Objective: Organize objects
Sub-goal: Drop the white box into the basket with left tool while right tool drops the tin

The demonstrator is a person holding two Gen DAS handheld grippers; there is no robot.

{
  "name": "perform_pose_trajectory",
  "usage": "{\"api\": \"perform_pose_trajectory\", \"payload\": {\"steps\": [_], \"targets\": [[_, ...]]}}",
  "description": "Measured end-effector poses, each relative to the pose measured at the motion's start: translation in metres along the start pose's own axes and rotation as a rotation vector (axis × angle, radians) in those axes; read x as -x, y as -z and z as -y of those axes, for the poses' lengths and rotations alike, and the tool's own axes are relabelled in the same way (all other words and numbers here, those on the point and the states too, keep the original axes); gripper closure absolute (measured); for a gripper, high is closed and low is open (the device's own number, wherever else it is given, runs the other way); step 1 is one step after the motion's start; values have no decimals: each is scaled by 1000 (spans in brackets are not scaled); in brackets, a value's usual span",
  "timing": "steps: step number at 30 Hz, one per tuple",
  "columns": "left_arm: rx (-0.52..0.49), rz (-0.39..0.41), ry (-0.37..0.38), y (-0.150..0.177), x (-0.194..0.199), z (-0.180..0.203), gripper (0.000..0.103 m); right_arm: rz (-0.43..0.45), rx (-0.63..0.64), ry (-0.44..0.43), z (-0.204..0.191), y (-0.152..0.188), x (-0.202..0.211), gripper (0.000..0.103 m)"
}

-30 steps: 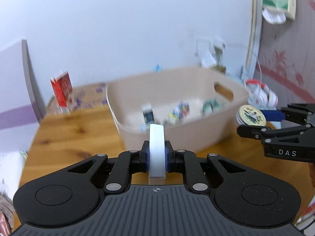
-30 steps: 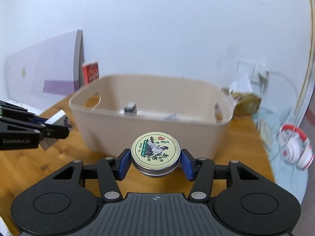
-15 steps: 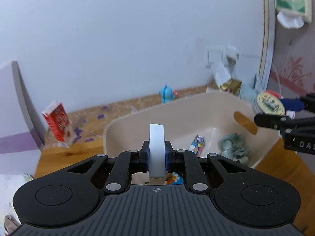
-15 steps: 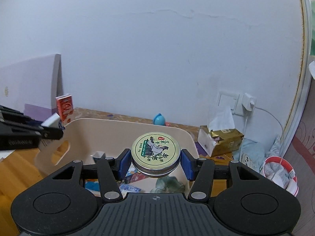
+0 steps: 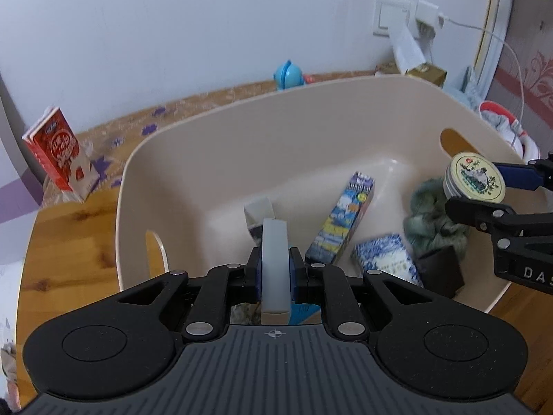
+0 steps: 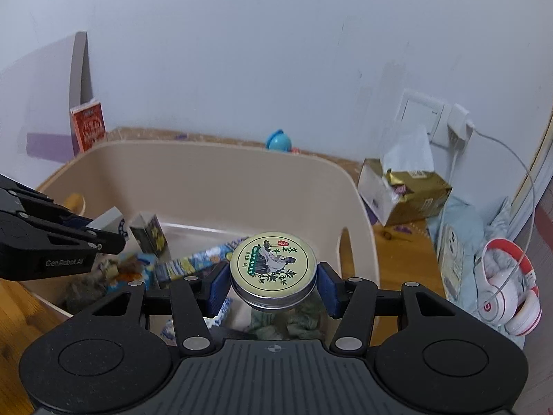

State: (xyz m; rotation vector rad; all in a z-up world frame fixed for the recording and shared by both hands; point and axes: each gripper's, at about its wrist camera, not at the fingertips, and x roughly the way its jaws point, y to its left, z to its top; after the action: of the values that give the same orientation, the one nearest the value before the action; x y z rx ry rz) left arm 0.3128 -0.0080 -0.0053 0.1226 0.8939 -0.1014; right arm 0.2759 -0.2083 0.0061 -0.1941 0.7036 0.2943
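Holding both loads over the beige bin (image 5: 221, 145), I had my left gripper (image 5: 274, 269) clamped on a thin white box (image 5: 274, 259), standing on edge at the lower centre of the left wrist frame. My right gripper (image 6: 273, 285) squeezed a round tin (image 6: 273, 266) with a green plant print on its lid, blue pads tight on either side, dead centre in the right wrist frame. From the left camera that same tin (image 5: 475, 181) showed at the right edge, above the bin's right side near its handle slot.

Down in the bin lay a tall blue and yellow carton (image 5: 342, 219) leaning across the middle, a blue patterned packet (image 5: 385, 261) just beside it, a grey-green bundle of fabric (image 5: 433, 223) to the right, and a small dark box (image 5: 440, 269) below that.

On the wooden table (image 5: 69, 228), a red carton (image 5: 58, 155) stood at the left of the frame, well apart from the bin. A blue toy (image 5: 287, 74) sat behind the bin against the wall. At the right of the right wrist frame I saw a gold tissue pack (image 6: 404, 193) and white and red headphones (image 6: 508, 290).
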Motion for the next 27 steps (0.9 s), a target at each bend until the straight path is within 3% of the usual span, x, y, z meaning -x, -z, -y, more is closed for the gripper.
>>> {"api": "perform_pose_trajectory", "payload": {"steps": [2, 3, 6, 8, 9, 14, 27], "targets": [[3, -5, -6, 0, -1, -1, 79, -31, 9, -12, -1, 2, -4, 51], [6, 0, -9, 1, 1, -2, 64, -44, 11, -17, -2, 3, -6, 46], [11, 41, 3, 2, 15, -4, 46, -36, 9, -2, -3, 4, -1, 35], [14, 61, -16, 2, 23, -3, 27, -7, 2, 1, -4, 3, 7, 22], [15, 84, -27, 3, 29, -3, 22, 5, -1, 2, -2, 2, 12, 20], [31, 137, -27, 8, 55, -5, 19, 62, -17, 31, -1, 2, 40, 2], [62, 238, -70, 41, 120, -6, 14, 109, -68, 25, -8, 15, 105, 0]]}}
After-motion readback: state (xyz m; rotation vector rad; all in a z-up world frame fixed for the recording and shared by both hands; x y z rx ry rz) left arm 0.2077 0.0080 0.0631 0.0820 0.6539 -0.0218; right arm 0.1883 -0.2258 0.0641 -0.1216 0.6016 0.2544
